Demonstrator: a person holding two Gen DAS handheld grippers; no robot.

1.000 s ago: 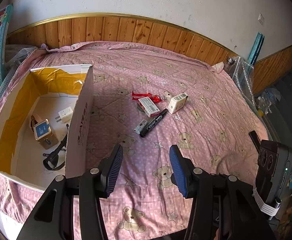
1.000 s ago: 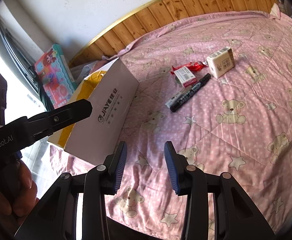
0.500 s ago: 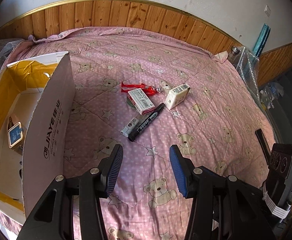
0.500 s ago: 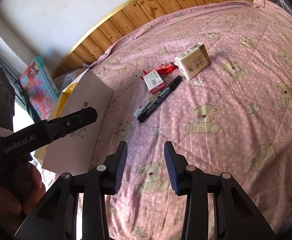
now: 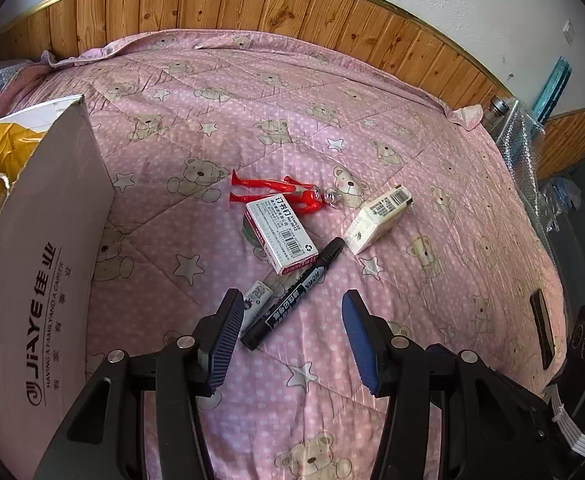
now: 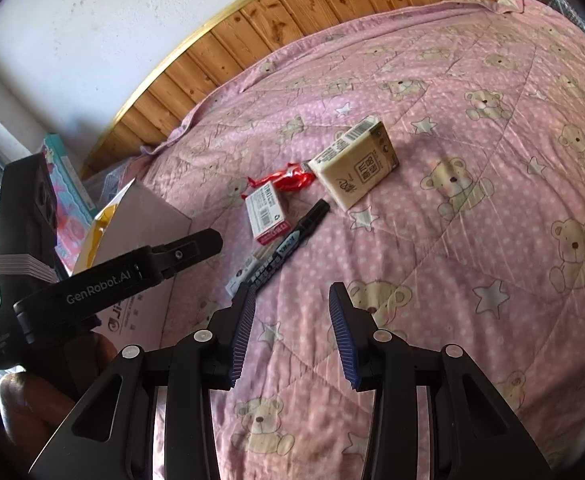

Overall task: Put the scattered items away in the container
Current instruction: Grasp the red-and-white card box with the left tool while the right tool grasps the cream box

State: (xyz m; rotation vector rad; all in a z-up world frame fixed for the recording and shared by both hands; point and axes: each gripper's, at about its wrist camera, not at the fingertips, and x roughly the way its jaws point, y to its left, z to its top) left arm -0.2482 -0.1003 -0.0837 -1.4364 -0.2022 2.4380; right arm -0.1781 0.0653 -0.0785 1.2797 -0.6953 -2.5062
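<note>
Box (image 5: 48, 240) contents hidden; left tongs (image 5: 292, 340), right tongs (image 6: 292, 332) released, empty.

My left gripper (image 5: 290, 336) hung open over the quilt (image 5: 412, 200), marker (image 5: 296, 294) lying btwn the pads, near end just beside the left pad (image 5: 224, 340). Staple box (image 5: 280, 232) touched marker's cap; cardboard box (image 5: 48, 256) at left.

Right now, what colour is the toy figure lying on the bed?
Red; the toy figure shows best in the left wrist view.
</note>
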